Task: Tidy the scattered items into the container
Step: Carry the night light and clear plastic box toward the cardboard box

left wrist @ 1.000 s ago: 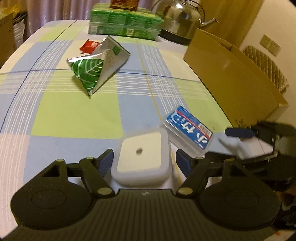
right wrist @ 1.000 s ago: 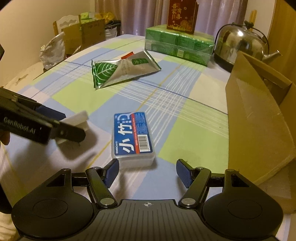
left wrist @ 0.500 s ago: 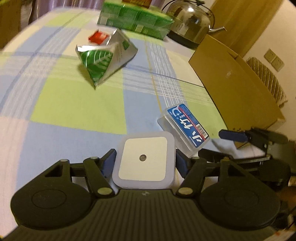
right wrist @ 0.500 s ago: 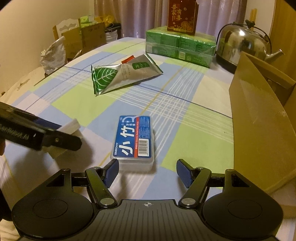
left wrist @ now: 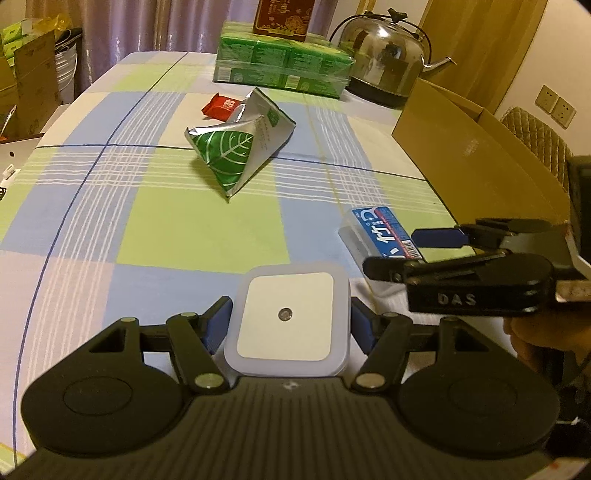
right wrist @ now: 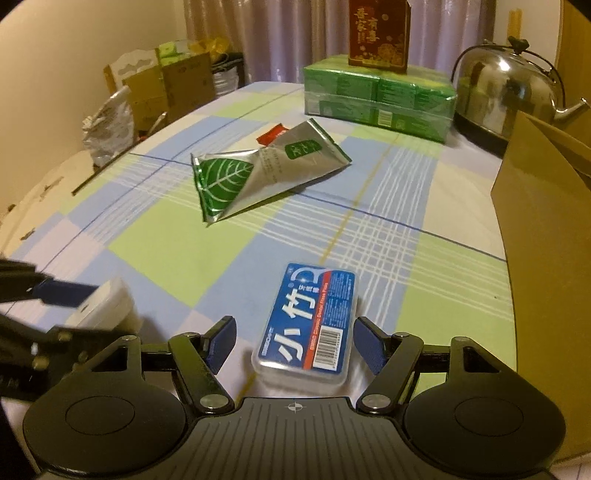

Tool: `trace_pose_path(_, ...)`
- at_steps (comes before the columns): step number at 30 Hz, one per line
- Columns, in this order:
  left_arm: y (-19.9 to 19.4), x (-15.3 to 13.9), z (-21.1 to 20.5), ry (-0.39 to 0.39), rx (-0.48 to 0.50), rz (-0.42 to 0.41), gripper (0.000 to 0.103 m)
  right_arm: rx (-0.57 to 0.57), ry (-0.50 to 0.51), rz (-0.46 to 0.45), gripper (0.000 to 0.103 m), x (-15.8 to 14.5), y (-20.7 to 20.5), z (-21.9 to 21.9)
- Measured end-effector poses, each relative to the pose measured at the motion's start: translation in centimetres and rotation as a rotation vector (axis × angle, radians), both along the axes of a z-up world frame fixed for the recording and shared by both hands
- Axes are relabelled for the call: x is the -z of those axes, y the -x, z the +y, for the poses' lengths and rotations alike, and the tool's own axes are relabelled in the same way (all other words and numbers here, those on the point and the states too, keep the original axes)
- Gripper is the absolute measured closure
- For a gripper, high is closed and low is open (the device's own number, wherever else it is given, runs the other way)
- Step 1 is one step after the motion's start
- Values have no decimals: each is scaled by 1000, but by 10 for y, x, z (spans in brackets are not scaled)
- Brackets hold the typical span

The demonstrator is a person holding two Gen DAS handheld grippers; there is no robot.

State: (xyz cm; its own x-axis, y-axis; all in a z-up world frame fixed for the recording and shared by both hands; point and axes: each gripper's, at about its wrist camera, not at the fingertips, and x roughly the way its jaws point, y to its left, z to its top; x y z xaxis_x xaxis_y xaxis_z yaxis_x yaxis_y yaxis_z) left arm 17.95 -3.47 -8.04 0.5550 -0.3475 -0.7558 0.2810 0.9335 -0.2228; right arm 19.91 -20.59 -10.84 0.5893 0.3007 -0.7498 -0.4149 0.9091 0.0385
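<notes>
The table [left wrist: 155, 221] is covered with a checked cloth in green, blue and white, and it fills most of both views. At its right edge stands a brown cardboard box [left wrist: 476, 155], open at the top; this is the container. At the far end lies a green wrapped multipack [right wrist: 376, 96] with a dark red carton [right wrist: 378, 33] standing on top, and beside it is a steel kettle [right wrist: 506, 96].

Near the middle of the table lies a silver and green foil pouch [right wrist: 258, 173] with a leaf print, crumpled and partly raised. A small red packet [left wrist: 221, 107] touches its far side.

The left gripper [left wrist: 290, 330] has its 2 blue fingers pressed on both sides of a square white night light [left wrist: 288, 321], which has a small round sensor in the centre. The right wrist view shows this night light lifted clear of the cloth.

The right gripper [right wrist: 293, 343] is wide open and holds nothing. Its 2 fingers stand on either side of the near end of a clear plastic floss box [right wrist: 308, 321] with a blue and red label, without touching it. The box lies flat on the cloth, near the cardboard box but apart from it.
</notes>
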Motion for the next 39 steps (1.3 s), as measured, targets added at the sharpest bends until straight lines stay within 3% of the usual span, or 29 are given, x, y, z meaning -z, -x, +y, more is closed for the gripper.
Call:
trace_pose_path(9, 0, 2, -5, -26, 6, -13, 41, 69, -9, 43, 35, 12, -16, 0)
trace_pose_path(10, 1, 3, -6, -30, 9, -14, 41, 74, -9, 42, 43, 12, -15, -1)
trace_pose_path(12, 2, 3, -8, -39, 15, -19, 41, 76, -7, 37, 48, 10, -10, -5)
trace_pose_path(39, 64, -25, -39, -71, 91, -59, 41, 151, -29, -58, 49, -56, 93, -56)
